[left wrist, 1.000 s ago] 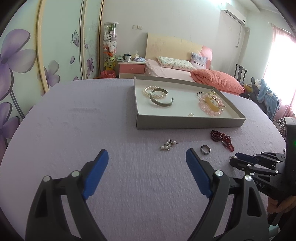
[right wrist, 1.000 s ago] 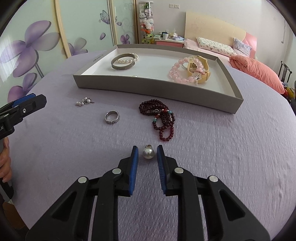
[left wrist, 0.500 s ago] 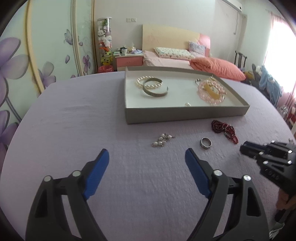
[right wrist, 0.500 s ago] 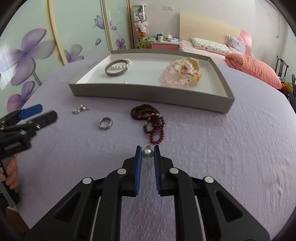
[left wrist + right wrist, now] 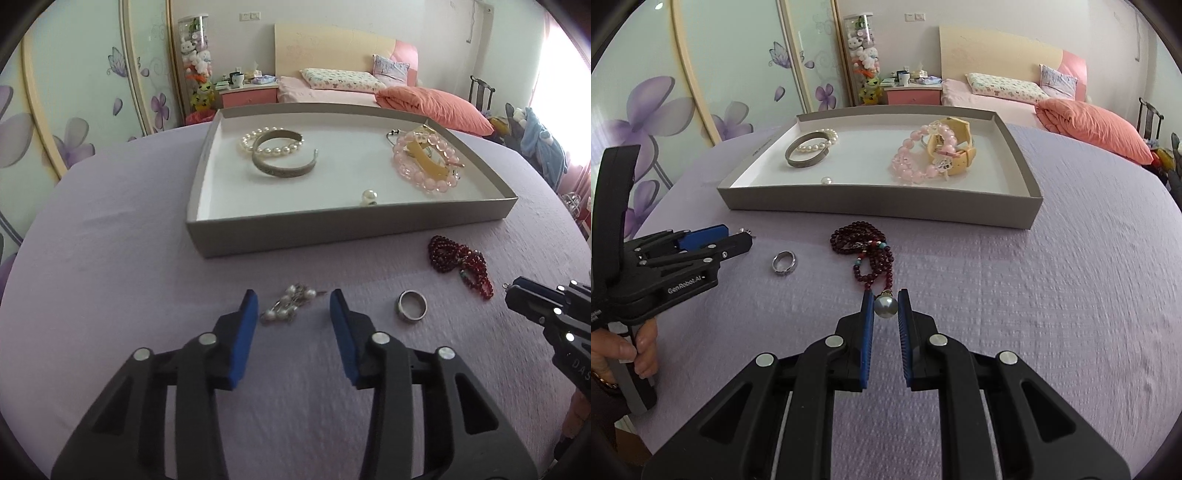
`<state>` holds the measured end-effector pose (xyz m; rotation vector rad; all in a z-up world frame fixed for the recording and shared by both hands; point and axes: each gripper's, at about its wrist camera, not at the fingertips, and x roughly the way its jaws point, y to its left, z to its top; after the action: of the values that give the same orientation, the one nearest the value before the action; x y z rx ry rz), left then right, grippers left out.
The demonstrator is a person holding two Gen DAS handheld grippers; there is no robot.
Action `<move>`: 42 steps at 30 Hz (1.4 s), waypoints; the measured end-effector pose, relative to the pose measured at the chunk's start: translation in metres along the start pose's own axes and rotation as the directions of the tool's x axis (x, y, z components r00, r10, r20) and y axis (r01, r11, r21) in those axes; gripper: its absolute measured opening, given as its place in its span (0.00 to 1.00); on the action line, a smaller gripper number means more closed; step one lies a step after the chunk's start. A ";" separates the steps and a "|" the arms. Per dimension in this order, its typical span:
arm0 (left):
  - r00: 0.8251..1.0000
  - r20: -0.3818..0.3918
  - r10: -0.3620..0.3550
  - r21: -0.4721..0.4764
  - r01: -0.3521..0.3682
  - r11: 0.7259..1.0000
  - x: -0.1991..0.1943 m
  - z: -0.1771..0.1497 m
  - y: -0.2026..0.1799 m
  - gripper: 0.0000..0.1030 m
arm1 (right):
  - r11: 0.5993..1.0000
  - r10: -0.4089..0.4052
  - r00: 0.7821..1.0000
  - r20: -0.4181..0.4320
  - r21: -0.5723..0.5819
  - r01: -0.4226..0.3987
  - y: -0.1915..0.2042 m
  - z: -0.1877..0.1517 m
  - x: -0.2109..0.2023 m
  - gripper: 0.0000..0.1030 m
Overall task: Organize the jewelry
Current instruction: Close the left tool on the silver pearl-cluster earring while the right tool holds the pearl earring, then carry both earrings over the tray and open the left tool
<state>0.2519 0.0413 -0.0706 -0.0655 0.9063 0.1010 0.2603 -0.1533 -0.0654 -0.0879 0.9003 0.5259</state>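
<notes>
Left gripper [image 5: 293, 308] jaws closing around small pearl-cluster brooch [image 5: 290, 303], untouched; right gripper [image 5: 885, 306] jaws clamp grey round pearl pendant [image 5: 885, 305].

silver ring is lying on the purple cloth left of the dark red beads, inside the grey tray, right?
Not inside the tray. The silver ring lies on the purple cloth left of the dark red beads, outside and in front of the grey tray, as the right wrist view shows.

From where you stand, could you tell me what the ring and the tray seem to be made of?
The ring looks like polished silver-toned metal: it shines and mirrors light inside its band. The tray looks like matte grey cardboard with a white lining: thin, straight, folded walls without gloss. Neither material is certain from looks alone.
</notes>
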 end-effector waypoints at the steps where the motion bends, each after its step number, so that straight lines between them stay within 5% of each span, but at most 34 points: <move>1: 1.000 0.000 0.001 0.004 -0.001 1.000 0.001 0.001 -0.002 0.34 | 1.000 0.004 1.000 -0.001 0.008 -0.004 -0.002 0.001 0.000 0.13; 4: 1.000 0.001 -0.001 0.011 0.001 1.000 0.002 0.002 -0.003 0.14 | 1.000 0.008 1.000 -0.001 0.015 -0.008 -0.002 0.002 0.001 0.13; 11: 0.999 0.018 -0.030 -0.013 0.031 0.999 -0.002 0.002 0.002 0.06 | 1.000 0.016 1.000 0.011 0.018 -0.016 -0.001 0.002 -0.004 0.13; 30: 0.975 0.201 -0.098 -0.049 0.110 0.993 -0.093 0.015 0.027 0.05 | 1.000 0.020 0.995 0.096 0.020 -0.022 0.004 0.014 -0.030 0.13; 42: 0.959 0.262 -0.104 -0.046 0.120 0.992 -0.117 0.036 0.024 0.05 | 1.000 0.022 0.990 0.141 0.010 -0.024 0.008 0.028 -0.040 0.13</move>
<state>0.2058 0.0619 0.0437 -0.1576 0.6355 0.0304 0.2567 -0.1546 -0.0166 -0.0289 0.7667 0.5411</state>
